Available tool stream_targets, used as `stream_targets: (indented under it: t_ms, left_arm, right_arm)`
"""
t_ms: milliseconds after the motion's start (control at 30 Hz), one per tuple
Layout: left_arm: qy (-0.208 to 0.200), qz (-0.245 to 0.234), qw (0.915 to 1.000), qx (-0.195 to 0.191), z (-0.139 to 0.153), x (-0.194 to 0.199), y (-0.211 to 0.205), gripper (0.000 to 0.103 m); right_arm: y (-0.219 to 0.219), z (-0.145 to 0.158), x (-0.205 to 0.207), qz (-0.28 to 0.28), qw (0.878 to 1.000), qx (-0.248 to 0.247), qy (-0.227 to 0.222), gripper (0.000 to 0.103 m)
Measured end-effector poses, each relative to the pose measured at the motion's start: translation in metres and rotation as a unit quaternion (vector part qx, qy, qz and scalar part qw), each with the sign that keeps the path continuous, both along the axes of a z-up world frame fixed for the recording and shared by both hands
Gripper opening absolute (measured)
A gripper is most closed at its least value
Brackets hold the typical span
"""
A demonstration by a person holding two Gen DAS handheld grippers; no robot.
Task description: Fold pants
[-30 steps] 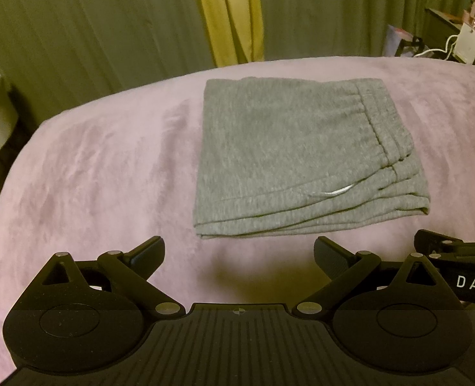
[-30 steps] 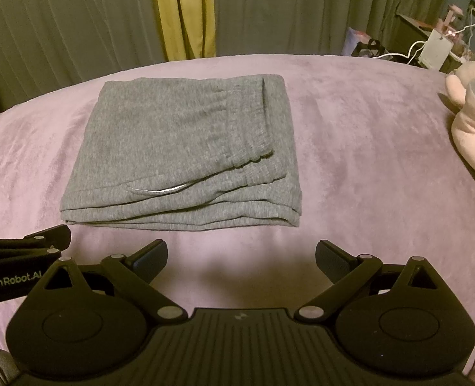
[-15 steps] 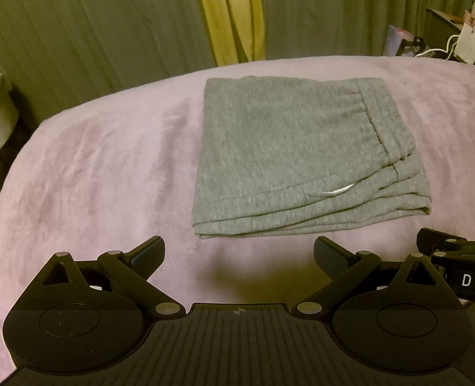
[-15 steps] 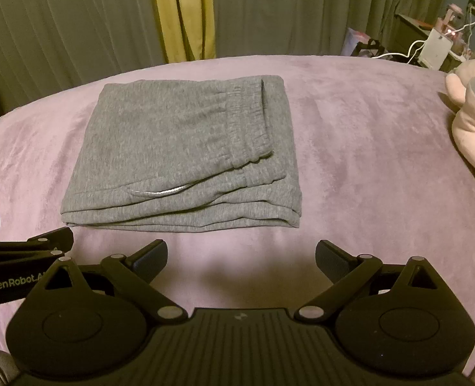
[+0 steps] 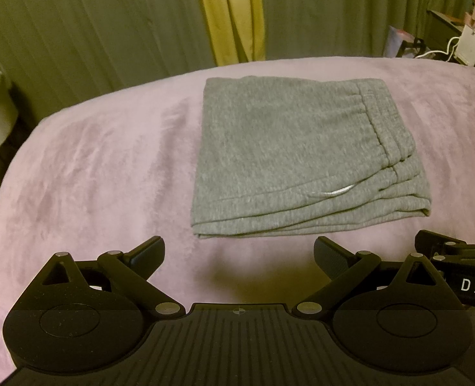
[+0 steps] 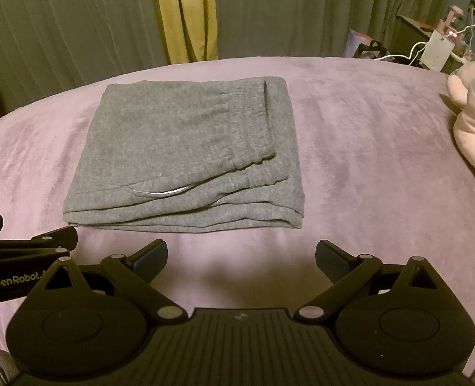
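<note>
Grey pants (image 5: 295,157) lie folded into a flat, roughly square stack on a purple blanket (image 5: 102,173), with layered edges along the near side and the waistband at the right. They also show in the right wrist view (image 6: 186,157). My left gripper (image 5: 239,254) is open and empty, hanging just short of the stack's near edge. My right gripper (image 6: 241,255) is open and empty, also just short of the near edge. Each gripper shows at the side of the other's view.
Green and yellow curtains (image 5: 231,13) hang behind the bed. A pink plush toy (image 6: 472,112) lies at the right on the blanket. A dark table with a white device and cables (image 6: 436,48) stands at the far right.
</note>
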State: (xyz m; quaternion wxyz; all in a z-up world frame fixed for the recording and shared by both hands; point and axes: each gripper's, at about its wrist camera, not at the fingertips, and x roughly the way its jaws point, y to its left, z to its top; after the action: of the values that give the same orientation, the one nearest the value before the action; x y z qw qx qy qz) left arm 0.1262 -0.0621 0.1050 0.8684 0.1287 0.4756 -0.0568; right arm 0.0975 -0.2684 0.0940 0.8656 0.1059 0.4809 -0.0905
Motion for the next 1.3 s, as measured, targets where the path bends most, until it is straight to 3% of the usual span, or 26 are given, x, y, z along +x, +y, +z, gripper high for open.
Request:
stream_targets:
  t_ms: [633, 1000, 1300]
  left_arm:
    - [-0.001, 0.000, 1.0000, -0.002, -0.0008, -0.0012, 0.0004, 0.102]
    - [-0.024, -0.013, 0.9992, 0.030, 0.0002, -0.0053, -0.0087, 0.102]
    - [-0.020, -0.013, 0.9994, 0.026, -0.0017, -0.0037, -0.0068, 0.102]
  right_arm:
    - [0.0024, 0.0033, -0.0030, -0.001, 1.000, -0.010, -0.005, 0.099]
    - [0.0020, 0.0047, -0.0038, 0.000, 1.000, -0.011, -0.005, 0.099]
    - [0.0001, 0.0054, -0.0041, -0.001, 1.000, -0.013, -0.004, 0.099]
